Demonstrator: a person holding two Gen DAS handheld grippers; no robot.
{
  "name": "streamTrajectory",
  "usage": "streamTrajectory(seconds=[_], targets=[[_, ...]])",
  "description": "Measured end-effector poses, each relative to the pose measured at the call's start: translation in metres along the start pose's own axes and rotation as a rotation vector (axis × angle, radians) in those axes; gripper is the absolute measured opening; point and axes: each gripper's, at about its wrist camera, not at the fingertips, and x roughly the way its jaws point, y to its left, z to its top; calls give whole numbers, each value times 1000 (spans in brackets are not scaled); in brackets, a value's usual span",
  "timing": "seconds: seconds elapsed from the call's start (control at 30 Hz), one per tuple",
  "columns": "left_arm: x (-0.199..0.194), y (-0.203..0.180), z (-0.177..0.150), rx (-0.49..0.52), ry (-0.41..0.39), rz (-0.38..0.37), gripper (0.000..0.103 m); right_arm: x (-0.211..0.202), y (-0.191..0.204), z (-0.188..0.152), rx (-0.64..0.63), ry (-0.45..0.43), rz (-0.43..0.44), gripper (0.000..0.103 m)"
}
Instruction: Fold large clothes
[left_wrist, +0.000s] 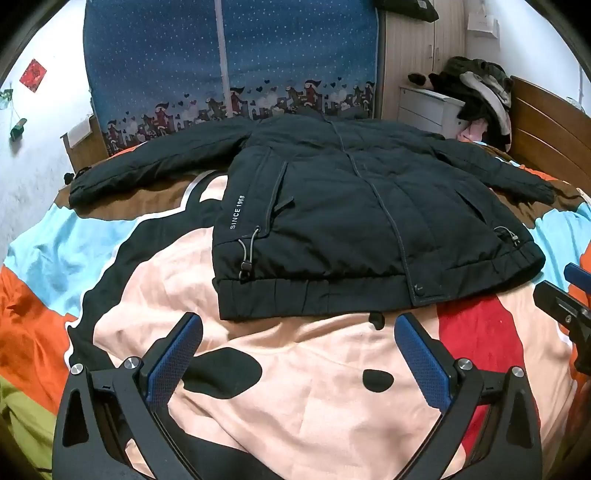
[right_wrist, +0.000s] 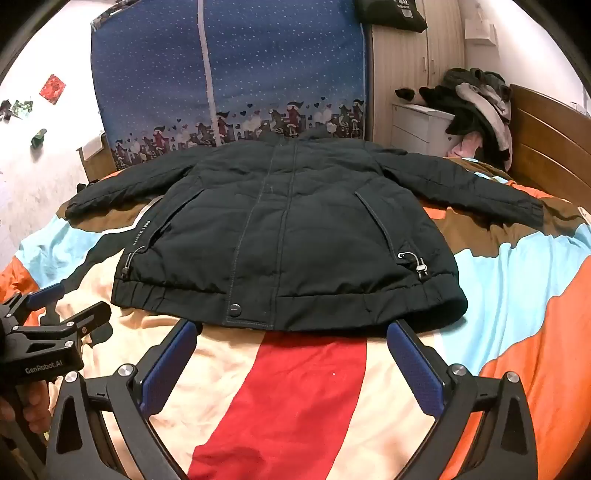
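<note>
A large black padded jacket (left_wrist: 351, 218) lies flat, front up, on the colourful bedspread (left_wrist: 295, 369), both sleeves spread out to the sides. It also shows in the right wrist view (right_wrist: 288, 236). My left gripper (left_wrist: 299, 325) is open and empty, just short of the jacket's hem. My right gripper (right_wrist: 291, 332) is open and empty, its fingertips at the hem near the snap button (right_wrist: 234, 308). The right gripper shows at the right edge of the left wrist view (left_wrist: 569, 295); the left gripper shows at the left edge of the right wrist view (right_wrist: 55, 314).
A blue starry fabric wardrobe (left_wrist: 229, 66) stands behind the bed. A white drawer unit (left_wrist: 428, 107) with a pile of clothes (left_wrist: 476, 88) is at the back right, next to the wooden headboard (left_wrist: 546, 125).
</note>
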Motion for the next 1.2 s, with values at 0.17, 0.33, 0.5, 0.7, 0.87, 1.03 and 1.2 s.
streamTrajectory(seconds=[0.17, 0.33, 0.5, 0.7, 0.87, 1.03, 1.2], targets=[[0, 0, 0, 2, 0, 2, 102, 0, -1, -1, 3, 4, 2, 103], [0, 0, 0, 3, -4, 4, 102, -1, -2, -1, 5, 3, 5, 103], [0, 0, 0, 4, -5, 4, 102, 0, -2, -2, 5, 2, 6, 103], [0, 0, 0, 4, -7, 5, 102, 0, -2, -2, 6, 3, 2, 103], [0, 0, 0, 4, -8, 6, 102, 0, -2, -3, 6, 4, 2, 103], [0, 0, 0, 4, -9, 5, 102, 0, -3, -4, 6, 4, 3, 103], [0, 0, 0, 4, -9, 6, 102, 0, -4, -4, 6, 4, 3, 103]])
